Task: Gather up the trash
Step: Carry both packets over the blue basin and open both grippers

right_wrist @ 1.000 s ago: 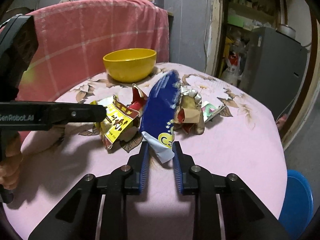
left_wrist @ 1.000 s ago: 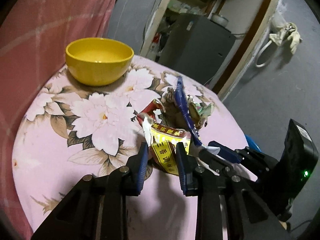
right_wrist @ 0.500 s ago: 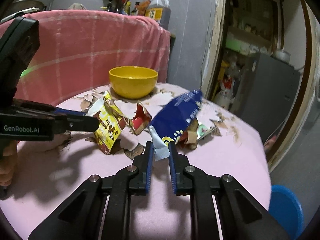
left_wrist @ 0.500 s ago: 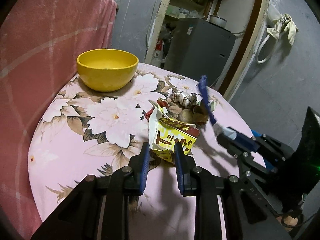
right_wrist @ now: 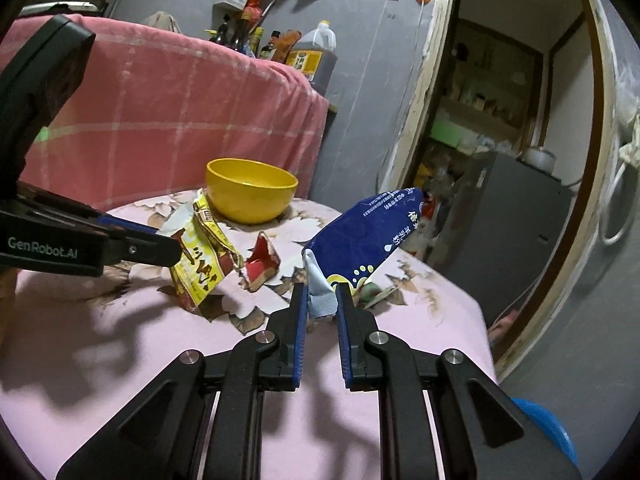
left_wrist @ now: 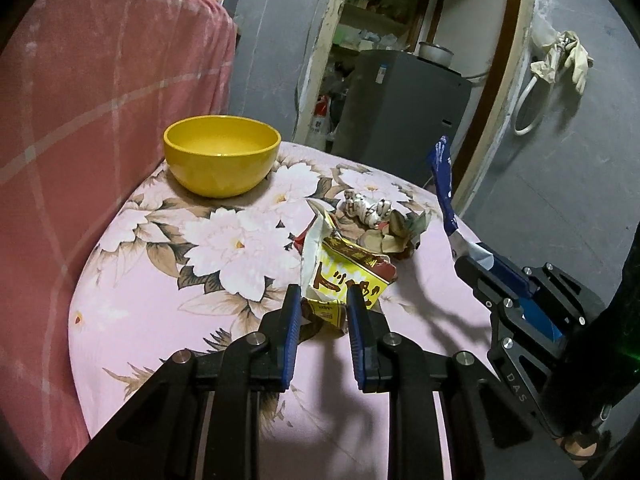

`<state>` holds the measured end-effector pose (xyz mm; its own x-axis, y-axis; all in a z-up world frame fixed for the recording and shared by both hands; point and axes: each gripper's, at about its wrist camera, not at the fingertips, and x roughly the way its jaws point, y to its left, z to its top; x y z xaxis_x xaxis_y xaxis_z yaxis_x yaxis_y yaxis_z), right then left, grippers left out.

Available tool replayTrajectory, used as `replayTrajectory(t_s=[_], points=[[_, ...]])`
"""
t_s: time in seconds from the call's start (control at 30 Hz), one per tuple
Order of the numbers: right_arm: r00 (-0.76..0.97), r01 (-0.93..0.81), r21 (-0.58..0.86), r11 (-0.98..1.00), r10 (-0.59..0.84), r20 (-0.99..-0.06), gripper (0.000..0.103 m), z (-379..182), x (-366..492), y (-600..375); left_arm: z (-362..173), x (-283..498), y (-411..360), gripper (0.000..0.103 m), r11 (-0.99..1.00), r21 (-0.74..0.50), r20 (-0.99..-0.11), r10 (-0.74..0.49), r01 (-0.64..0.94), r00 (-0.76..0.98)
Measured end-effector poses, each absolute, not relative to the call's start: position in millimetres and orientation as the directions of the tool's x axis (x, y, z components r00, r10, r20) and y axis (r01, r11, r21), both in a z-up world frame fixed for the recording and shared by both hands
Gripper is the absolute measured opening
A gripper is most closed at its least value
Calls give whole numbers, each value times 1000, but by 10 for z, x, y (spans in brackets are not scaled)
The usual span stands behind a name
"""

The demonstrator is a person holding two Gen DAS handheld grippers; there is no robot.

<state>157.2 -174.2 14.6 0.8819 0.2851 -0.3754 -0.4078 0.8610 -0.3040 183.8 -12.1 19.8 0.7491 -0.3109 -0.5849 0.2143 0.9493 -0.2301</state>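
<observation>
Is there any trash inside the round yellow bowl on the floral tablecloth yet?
No: the left wrist view looks into the yellow bowl and shows only its bare inner wall and floor, with the wrappers lying outside it.

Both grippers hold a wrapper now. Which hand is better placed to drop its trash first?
Probably the right. The right gripper is shut on the blue bag, already clear of the table, with a blue container just below it. The left gripper holds the yellow wrapper lower.

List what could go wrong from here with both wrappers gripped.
1. The right gripper pinches only a corner of the blue bag; the bag could slip out.
2. The yellow wrapper in the left gripper is torn and may rip.
3. The crumpled scraps and red wrapper remain on the table, easily missed.
</observation>
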Motion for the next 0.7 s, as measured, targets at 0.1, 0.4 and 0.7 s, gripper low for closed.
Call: replayTrajectory(t_s=[0.1,0.4,0.7], points=[[905,-377,-324,868,269,-331,12,200,1516,-1781,272,1813,-130,19,948,-232,-559,-312,217,768],[977,-202,-321,925,168,-133,12,602,1304,-2135,766,1847,-476,19,914,-263,-417,-396,309,818],[998,-29,-247,969,16,-54,12,843,1181,-2750,1002,1931,-1218,19,853,-271,-365,-520,446,772]])
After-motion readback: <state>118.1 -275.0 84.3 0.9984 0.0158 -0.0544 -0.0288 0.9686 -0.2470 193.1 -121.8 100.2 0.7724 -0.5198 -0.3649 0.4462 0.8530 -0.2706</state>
